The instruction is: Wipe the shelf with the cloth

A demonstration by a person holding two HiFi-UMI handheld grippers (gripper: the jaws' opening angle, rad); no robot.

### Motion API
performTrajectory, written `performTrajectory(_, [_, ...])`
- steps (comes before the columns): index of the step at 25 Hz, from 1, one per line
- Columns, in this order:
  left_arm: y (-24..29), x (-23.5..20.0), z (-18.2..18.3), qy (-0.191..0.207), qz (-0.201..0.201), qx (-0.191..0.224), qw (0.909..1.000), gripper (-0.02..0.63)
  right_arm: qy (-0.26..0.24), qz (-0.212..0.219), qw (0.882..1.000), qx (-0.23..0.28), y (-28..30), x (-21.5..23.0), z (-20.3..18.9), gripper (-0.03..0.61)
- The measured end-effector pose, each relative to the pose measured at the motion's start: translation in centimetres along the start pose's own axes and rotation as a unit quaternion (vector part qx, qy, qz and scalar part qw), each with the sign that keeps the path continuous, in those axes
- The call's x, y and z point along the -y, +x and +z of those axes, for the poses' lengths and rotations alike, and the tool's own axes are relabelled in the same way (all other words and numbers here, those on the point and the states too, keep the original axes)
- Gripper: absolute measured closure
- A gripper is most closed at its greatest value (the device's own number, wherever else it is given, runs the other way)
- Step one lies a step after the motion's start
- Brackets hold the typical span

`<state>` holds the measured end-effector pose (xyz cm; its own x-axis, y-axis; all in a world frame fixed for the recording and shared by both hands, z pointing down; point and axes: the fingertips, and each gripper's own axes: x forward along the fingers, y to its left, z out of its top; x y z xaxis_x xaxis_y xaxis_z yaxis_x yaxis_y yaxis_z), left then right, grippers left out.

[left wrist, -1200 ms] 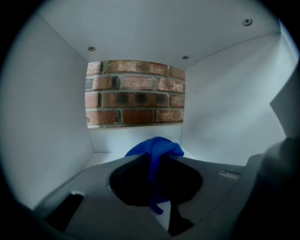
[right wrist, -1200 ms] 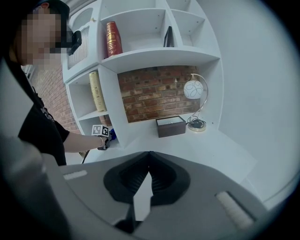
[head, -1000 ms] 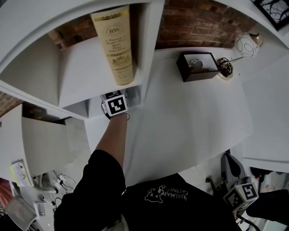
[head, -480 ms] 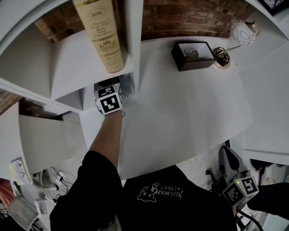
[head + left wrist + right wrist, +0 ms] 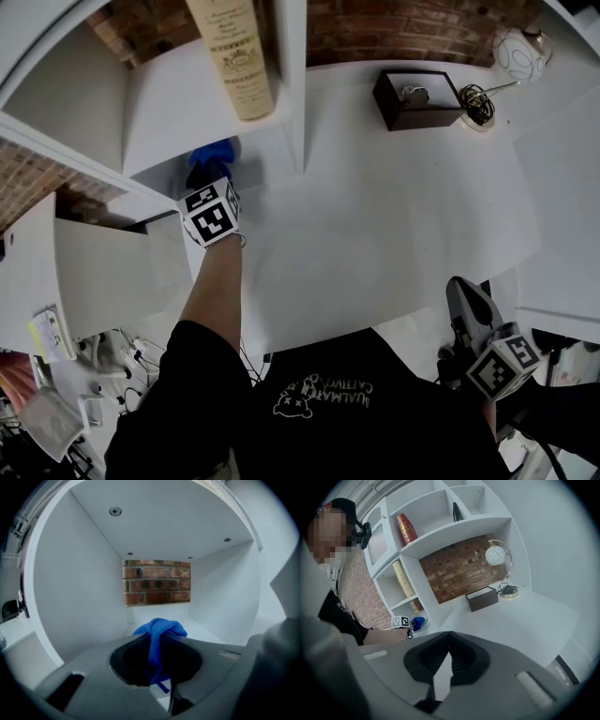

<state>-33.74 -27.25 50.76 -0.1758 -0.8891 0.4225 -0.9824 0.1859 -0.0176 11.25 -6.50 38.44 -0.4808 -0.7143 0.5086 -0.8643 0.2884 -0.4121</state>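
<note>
– Left gripper (image 5: pixel 156 639) first: what does it have?
– Its jaws are pressed onto the blue cloth (image 5: pixel 161 627). The cloth is bunched into a fold above the tips, and a tail hangs below them.
– Where does that put the cloth?
– At the mouth of a low compartment of the white shelf (image 5: pixel 206 631), over the bottom board. I can't tell whether it touches the board.
– And around it?
– The compartment has plain white sides and top, and a brick wall (image 5: pixel 157 582) shows at the back. In the head view the person's arm (image 5: pixel 217 281) reaches toward it. One board up, a cream tube (image 5: pixel 234 56) stands upright beside the divider.
– The other tongs?
– Right gripper (image 5: pixel 449 641) is well apart from the shelf, low at the person's right side. Its jaws meet at the tips with nothing between them.
– Further out?
– A white desk (image 5: pixel 394 225) runs to the right of the shelf. At its far edge, against the brick, sits a dark box (image 5: pixel 415 98). Just beside the box is a lamp (image 5: pixel 518 52) with a round white shade. A red vase (image 5: pixel 406 528) stands in a higher compartment.
</note>
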Motion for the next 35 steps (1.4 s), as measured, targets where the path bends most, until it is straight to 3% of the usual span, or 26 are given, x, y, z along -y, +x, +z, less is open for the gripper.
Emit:
performTrajectory(4, [-0.3, -1.4, -0.4, -0.003, 0.020, -0.013, 0.9997, 0.577, 0.013, 0.028, 0.999, -0.009, 0.1, -0.8, -0.5, 0.569])
performTrajectory(9, [-0.1, -1.5, -1.0, -0.016, 0.013, -0.023, 0.9995, 0.575, -0.022, 0.080, 0.996, -0.025, 2.9, -3.4, -0.9, 0.569])
performTrajectory(16, [-0.2, -1.6, -1.6, -0.016, -0.006, -0.031, 0.9994, 0.575, -0.043, 0.116, 0.987, -0.102, 6.9, -7.7, -5.6, 0.569])
performTrajectory(20, [0.2, -1.3, -1.5, -0.020, -0.009, -0.032, 0.9992, 0.575, -0.052, 0.108, 0.986, -0.115, 7.0, -7.4, -5.8, 0.569])
performTrajectory(24, [0.7, -1.4, -1.5, -0.048, -0.007, -0.031, 0.9983, 0.575, -0.043, 0.097, 0.989, -0.104, 6.8, -6.8, -5.1, 0.569])
performTrajectory(28, [1.5, -2.7, 0.1, -0.053, 0.019, -0.013, 0.9983, 0.577, -0.037, 0.086, 0.990, -0.101, 6.4, -6.0, -5.1, 0.569])
performTrajectory(32, [2.4, -3.1, -0.5, -0.049, 0.035, -0.034, 0.9976, 0.577, -0.020, 0.075, 0.992, -0.099, 5.8, -4.9, -5.1, 0.569])
performTrajectory(35, [3.0, -2.2, -0.6, -0.057, 0.022, -0.048, 0.9970, 0.577, -0.014, 0.070, 0.993, -0.093, 5.7, -4.3, -4.7, 0.569])
